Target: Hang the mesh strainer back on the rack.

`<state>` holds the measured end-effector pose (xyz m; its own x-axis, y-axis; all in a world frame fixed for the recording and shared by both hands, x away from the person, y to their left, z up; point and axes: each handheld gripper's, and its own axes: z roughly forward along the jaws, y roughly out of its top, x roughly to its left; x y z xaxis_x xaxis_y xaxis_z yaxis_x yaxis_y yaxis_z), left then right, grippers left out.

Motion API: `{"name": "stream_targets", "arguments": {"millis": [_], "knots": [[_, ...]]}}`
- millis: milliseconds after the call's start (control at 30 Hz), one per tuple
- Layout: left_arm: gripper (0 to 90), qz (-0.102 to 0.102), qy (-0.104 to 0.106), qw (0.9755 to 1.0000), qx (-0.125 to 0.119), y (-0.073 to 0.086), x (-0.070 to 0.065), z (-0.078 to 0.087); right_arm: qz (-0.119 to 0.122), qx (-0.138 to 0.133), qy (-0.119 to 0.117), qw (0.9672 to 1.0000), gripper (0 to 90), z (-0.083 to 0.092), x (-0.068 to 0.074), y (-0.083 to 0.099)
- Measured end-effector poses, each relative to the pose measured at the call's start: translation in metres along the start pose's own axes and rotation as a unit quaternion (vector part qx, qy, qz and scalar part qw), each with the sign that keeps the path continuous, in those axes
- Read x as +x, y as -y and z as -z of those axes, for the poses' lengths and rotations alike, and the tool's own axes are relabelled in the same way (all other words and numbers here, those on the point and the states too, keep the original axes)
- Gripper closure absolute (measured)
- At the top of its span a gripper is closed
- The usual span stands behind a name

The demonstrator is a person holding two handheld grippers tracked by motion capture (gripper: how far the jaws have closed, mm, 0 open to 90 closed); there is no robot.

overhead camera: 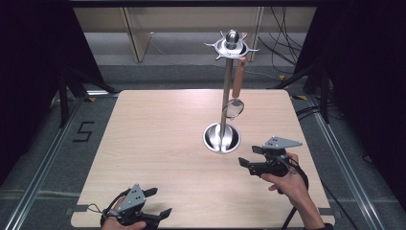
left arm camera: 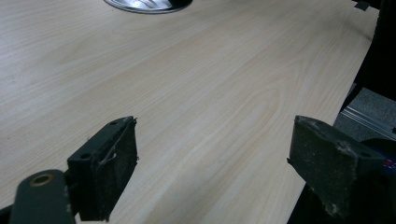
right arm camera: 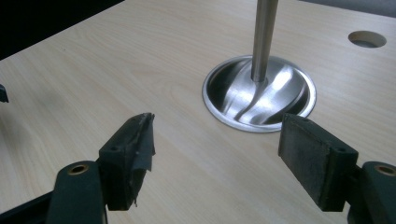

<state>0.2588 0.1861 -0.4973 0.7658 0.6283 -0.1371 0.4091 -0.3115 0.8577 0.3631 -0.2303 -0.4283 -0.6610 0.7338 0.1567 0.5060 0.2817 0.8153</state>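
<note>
We bring our right gripper [overhead camera: 252, 156] toward the utensil stand [overhead camera: 222, 137]

The stand's base lies just ahead of our spread, empty jaws, its pole upright, a strainer [overhead camera: 233, 108] hanging off it. Our left gripper [overhead camera: 154, 203], also agape and empty, sits much farther from the stand.

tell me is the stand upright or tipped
Upright: the stand rises straight from its round base on the table.

Stand base [left arm camera: 148, 4] cut off by left gripper view's top edge
</note>
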Motion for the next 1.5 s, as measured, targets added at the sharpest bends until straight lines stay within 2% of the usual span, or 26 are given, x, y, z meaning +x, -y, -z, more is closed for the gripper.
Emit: {"name": "stream_targets", "arguments": {"millis": [33, 67, 100, 200, 267, 333, 467, 500, 567, 600, 633, 667, 700, 767, 833, 933, 967, 1033, 1167, 1200, 1267, 1333, 1367, 1433, 1467, 1500], "knots": [[14.8, 0.000, 0.001, 1.0000, -0.002, 0.000, 0.000, 0.000, 0.005, 0.001, -0.002, 1.0000, 27.9, 0.000, 0.000, 0.001], [14.8, -0.009, 0.001, 0.9999, -0.003, -0.001, 0.001, 0.000, 0.007, -0.001, 0.000, 1.0000, 27.9, -0.001, 0.000, 0.002], [14.8, -0.009, -0.006, 0.9999, 0.008, 0.000, 0.002, 0.002, 0.001, -0.002, -0.008, 1.0000, 27.8, -0.002, 0.002, 0.004], [14.8, 0.000, -0.001, 1.0000, 0.002, 0.000, 0.000, 0.000, 0.005, 0.001, -0.008, 1.0000, 27.6, -0.002, 0.003, 0.006], [14.8, -0.009, 0.001, 1.0000, -0.003, -0.001, 0.001, 0.000, 0.005, -0.001, -0.012, 0.9999, 27.5, -0.002, 0.005, 0.007], [14.7, -0.009, 0.000, 1.0000, -0.002, 0.000, 0.000, 0.000, 0.012, -0.004, -0.012, 0.9999, 27.1, -0.003, 0.005, 0.009], [14.8, -0.009, 0.001, 1.0000, -0.002, 0.000, 0.000, 0.000, 0.005, 0.003, -0.014, 0.9999, 27.0, -0.004, 0.007, 0.013], [14.8, -0.009, 0.001, 1.0000, -0.002, 0.000, 0.000, 0.000, 0.012, 0.002, -0.013, 0.9998, 27.0, -0.005, 0.006, 0.014], [14.8, -0.008, 0.001, 1.0000, -0.003, 0.000, 0.000, 0.000, 0.004, 0.005, -0.010, 0.9999, 27.0, -0.006, 0.008, 0.017], [14.8, -0.008, 0.001, 1.0000, -0.002, 0.000, 0.000, 0.000, 0.013, 0.003, -0.016, 0.9998, 27.0, -0.007, 0.006, 0.019], [14.8, -0.008, 0.002, 1.0000, -0.003, 0.000, 0.000, 0.000, 0.013, 0.003, -0.016, 0.9998, 27.0, -0.007, 0.006, 0.019], [14.8, -0.010, 0.001, 0.9999, -0.002, 0.000, 0.001, 0.000, 0.001, 0.011, -0.012, 0.9999, 27.0, -0.006, 0.009, 0.020], [14.7, -0.013, 0.001, 0.9999, 0.001, 0.000, 0.001, 0.000, 0.013, 0.008, -0.008, 0.9998, 26.9, -0.007, 0.007, 0.020], [14.7, -0.014, 0.001, 0.9999, 0.002, 0.000, 0.001, 0.000, -0.001, 0.012, -0.015, 0.9998, 26.2, -0.007, 0.009, 0.024], [14.8, -0.013, 0.001, 0.9999, 0.001, 0.000, 0.001, 0.000, -0.005, 0.010, -0.020, 0.9997, 24.9, -0.009, 0.008, 0.027], [14.8, -0.009, 0.001, 1.0000, -0.002, 0.000, 0.001, 0.000, -0.012, 0.009, -0.017, 0.9997, 23.0, -0.010, 0.007, 0.029], [14.7, -0.009, 0.001, 1.0000, -0.002, 0.000, 0.001, 0.000, -0.006, 0.009, -0.013, 0.9999, 20.3, -0.011, 0.005, 0.032], [14.7, -0.010, 0.001, 1.0000, -0.001, 0.000, 0.000, 0.000, -0.012, 0.012, -0.014, 0.9998, 17.1, -0.010, 0.006, 0.034], [14.8, -0.014, 0.001, 0.9999, 0.001, 0.000, 0.001, 0.000, -0.020, 0.014, -0.015, 0.9996, 16.8, -0.011, 0.008, 0.038], [14.8, -0.014, 0.001, 0.9999, 0.002, 0.000, 0.001, 0.000, -0.012, 0.011, -0.021, 0.9996, 16.8, -0.012, 0.006, 0.039], [14.7, -0.016, 0.000, 0.9999, 0.004, -0.001, 0.001, 0.001, -0.025, 0.013, -0.014, 0.9995, 16.8, -0.011, 0.009, 0.041], [14.7, -0.010, 0.000, 0.9999, 0.000, 0.000, 0.000, 0.000, -0.014, 0.010, -0.020, 0.9997, 16.9, -0.012, 0.007, 0.043], [14.7, -0.017, 0.000, 0.9998, 0.006, -0.001, 0.001, 0.001, -0.016, 0.011, -0.016, 0.9997, 16.9, -0.012, 0.009, 0.044], [14.8, -0.017, 0.000, 0.9998, 0.006, 0.000, 0.001, 0.001, -0.020, 0.012, -0.021, 0.9995, 17.2, -0.012, 0.010, 0.046], [14.8, -0.003, -0.002, 1.0000, 0.005, 0.000, 0.000, 0.000, -0.020, 0.022, -0.017, 0.9994, 17.4, -0.010, 0.011, 0.047], [14.7, -0.005, -0.001, 0.9999, 0.009, 0.000, 0.000, 0.001, -0.010, 0.016, -0.021, 0.9996, 17.5, -0.011, 0.010, 0.048]]}}
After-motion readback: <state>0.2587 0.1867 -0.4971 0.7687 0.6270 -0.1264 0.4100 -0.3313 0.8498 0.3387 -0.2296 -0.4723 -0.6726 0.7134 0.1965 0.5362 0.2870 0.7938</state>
